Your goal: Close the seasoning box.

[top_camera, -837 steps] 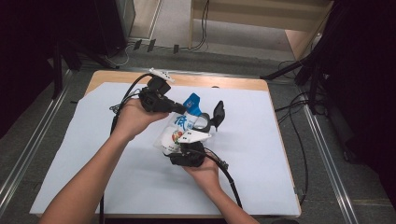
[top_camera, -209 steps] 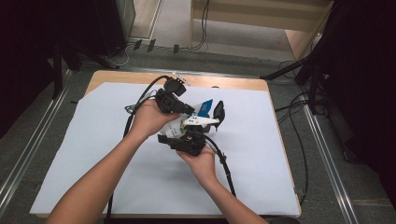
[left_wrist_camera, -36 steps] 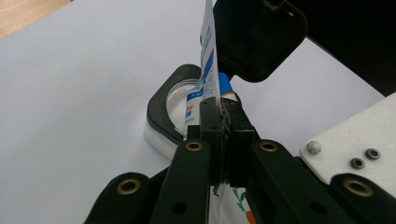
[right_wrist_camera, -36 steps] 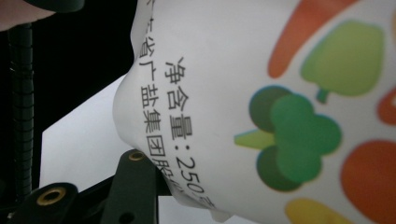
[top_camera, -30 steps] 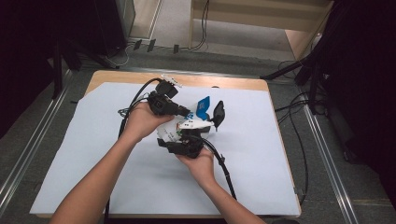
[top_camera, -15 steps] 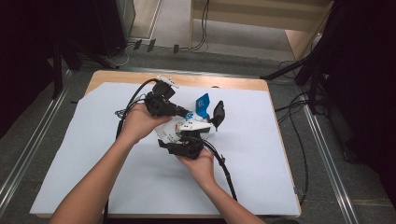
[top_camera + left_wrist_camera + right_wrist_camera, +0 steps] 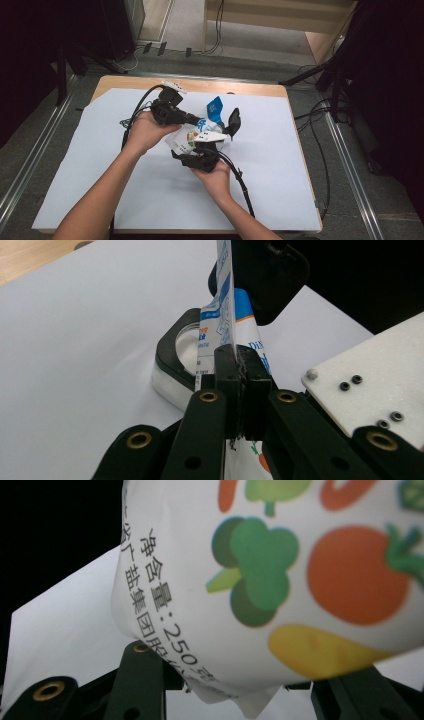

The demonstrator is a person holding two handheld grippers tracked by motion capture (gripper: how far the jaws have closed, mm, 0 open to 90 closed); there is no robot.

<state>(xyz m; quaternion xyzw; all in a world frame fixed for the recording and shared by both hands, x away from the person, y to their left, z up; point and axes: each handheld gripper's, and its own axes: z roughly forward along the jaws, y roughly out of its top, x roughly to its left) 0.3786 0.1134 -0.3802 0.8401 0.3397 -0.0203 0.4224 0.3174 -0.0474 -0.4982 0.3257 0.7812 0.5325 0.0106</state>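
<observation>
Left side first: the left claw (image 7: pixel 196 121) is clamped tight on the pouch (image 7: pixel 192 136), its jaws pinched together on the thin blue-and-white top seam, clear as day in the left gripper view, where the pouch (image 7: pixel 231 335) rises edge-on straight out of the closed left claw (image 7: pixel 240 390). Beyond it on the desk (image 7: pixel 100 150) sits a black-rimmed object (image 7: pixel 175 357) with a clear middle; what it is, hard to say. Moving across: the pouch hangs in the air between the two hands, above the white sheet, its vegetable print facing down toward the right claw (image 7: pixel 207 149). In the right gripper view the fat belly of the pouch (image 7: pixel 280 575) bulges right over the jaws, which look spread either side of its lower seam; whether they actually bite it, I cannot tell. This reads as the tearing or opening step, one claw anchoring the top. The next move calls for a firm second grip low down, then a steady pull apart without spilling.
</observation>
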